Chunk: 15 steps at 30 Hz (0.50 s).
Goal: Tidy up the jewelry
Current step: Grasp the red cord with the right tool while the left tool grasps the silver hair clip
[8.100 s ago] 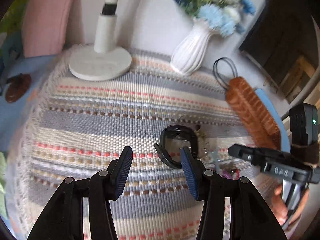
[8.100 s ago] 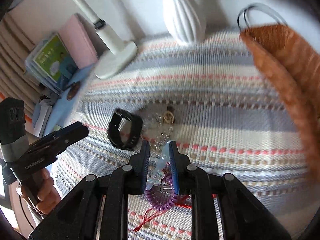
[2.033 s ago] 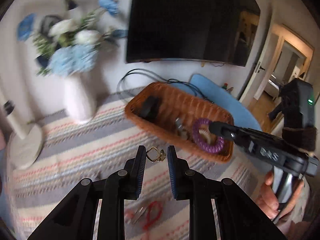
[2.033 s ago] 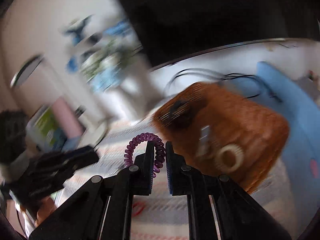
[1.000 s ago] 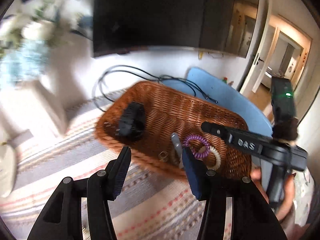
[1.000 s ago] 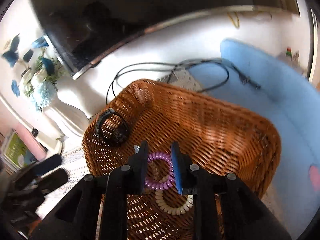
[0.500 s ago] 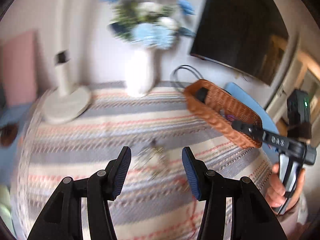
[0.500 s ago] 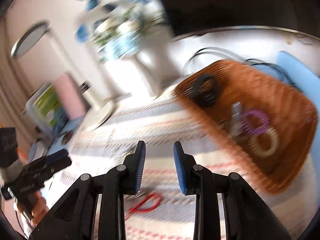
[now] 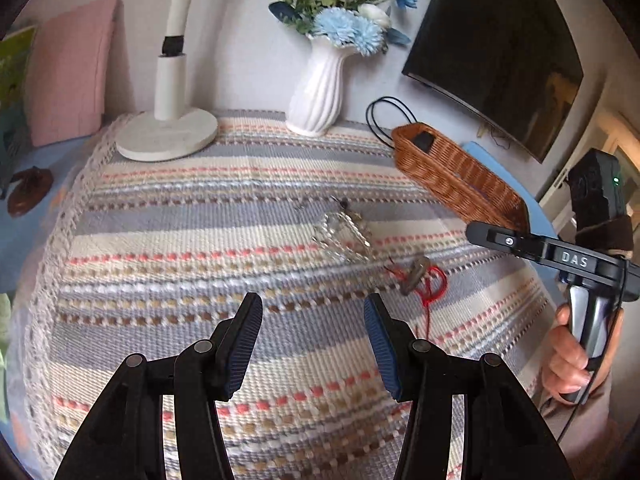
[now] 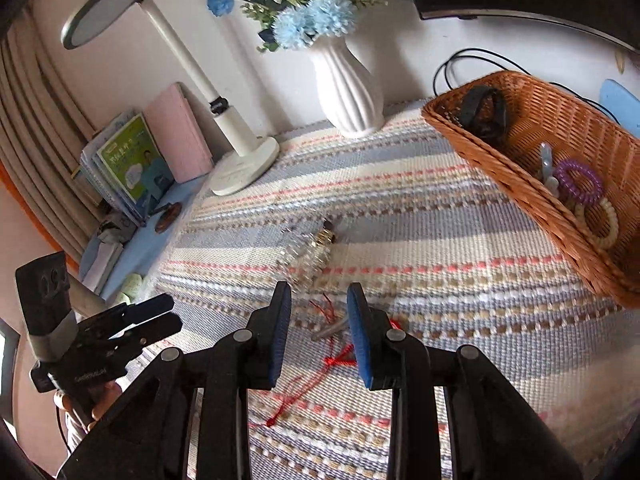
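Note:
A clear beaded bracelet (image 9: 344, 236) (image 10: 308, 258) lies mid-cloth. A red cord with a metal pendant (image 9: 420, 276) (image 10: 340, 344) lies to its right. The brown wicker basket (image 9: 460, 176) (image 10: 500, 160) holds a black band (image 10: 484, 110), a purple coil ring (image 10: 580, 182), a cream bead bracelet (image 10: 600, 220) and a pale clip. My left gripper (image 9: 312, 340) is open and empty, above the cloth in front of the beaded bracelet. My right gripper (image 10: 318, 336) is open and empty over the red cord; it also shows in the left wrist view (image 9: 474, 230).
A white vase with blue flowers (image 9: 320, 92) (image 10: 348, 92) and a white desk lamp (image 9: 168, 136) (image 10: 240, 160) stand at the back of the striped cloth (image 9: 200, 240). Books and a pink case (image 10: 176, 136) stand left. A dark screen (image 9: 492, 52) hangs behind the basket.
Both grippers let their pieces go into the basket, opened, and swung back left from the basket over the cloth. The purple coil ring now lies in the basket.

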{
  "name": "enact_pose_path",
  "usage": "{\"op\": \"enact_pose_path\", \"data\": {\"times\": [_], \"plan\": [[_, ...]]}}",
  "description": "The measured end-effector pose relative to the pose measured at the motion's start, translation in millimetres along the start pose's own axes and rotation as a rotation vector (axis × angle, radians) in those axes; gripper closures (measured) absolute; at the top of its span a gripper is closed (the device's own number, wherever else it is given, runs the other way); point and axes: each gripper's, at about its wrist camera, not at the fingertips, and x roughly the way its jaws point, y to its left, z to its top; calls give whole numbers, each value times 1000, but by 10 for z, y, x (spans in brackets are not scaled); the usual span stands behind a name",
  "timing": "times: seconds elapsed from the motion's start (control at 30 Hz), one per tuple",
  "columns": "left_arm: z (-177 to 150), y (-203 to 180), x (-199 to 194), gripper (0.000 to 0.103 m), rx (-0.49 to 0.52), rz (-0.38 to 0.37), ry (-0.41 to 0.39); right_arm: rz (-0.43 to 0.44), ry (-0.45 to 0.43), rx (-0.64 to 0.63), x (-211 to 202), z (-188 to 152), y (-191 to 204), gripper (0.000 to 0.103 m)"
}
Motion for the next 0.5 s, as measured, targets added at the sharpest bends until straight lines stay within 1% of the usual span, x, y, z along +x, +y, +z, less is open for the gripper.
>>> {"op": "enact_pose_path", "data": {"times": [0.03,0.1,0.2,0.27,0.3,0.37,0.43,0.47,0.5], "plan": [[-35,-42,15,48,8,-15,7,-14,9,4,16,-28,-26,71],[-83,-161,42,48,46,-19,18,-24,23,14,60,-58,-85,71],[-106,-436,109,48,168,42,26,-37,64,36,155,-128,-196,71],[-46,-624,198,48,246,57,51,-37,99,42,193,-201,-267,71],[7,-700,245,49,273,46,62,-36,108,41,201,-228,-284,71],[117,-799,353,49,319,-4,84,-51,126,15,208,-294,-304,71],[226,-842,504,51,340,-37,117,-88,137,-14,222,-335,-306,71],[280,-850,613,54,340,-55,144,-113,141,-29,240,-346,-305,71],[342,-856,745,64,335,-84,179,-124,143,-37,260,-342,-302,71]]}}
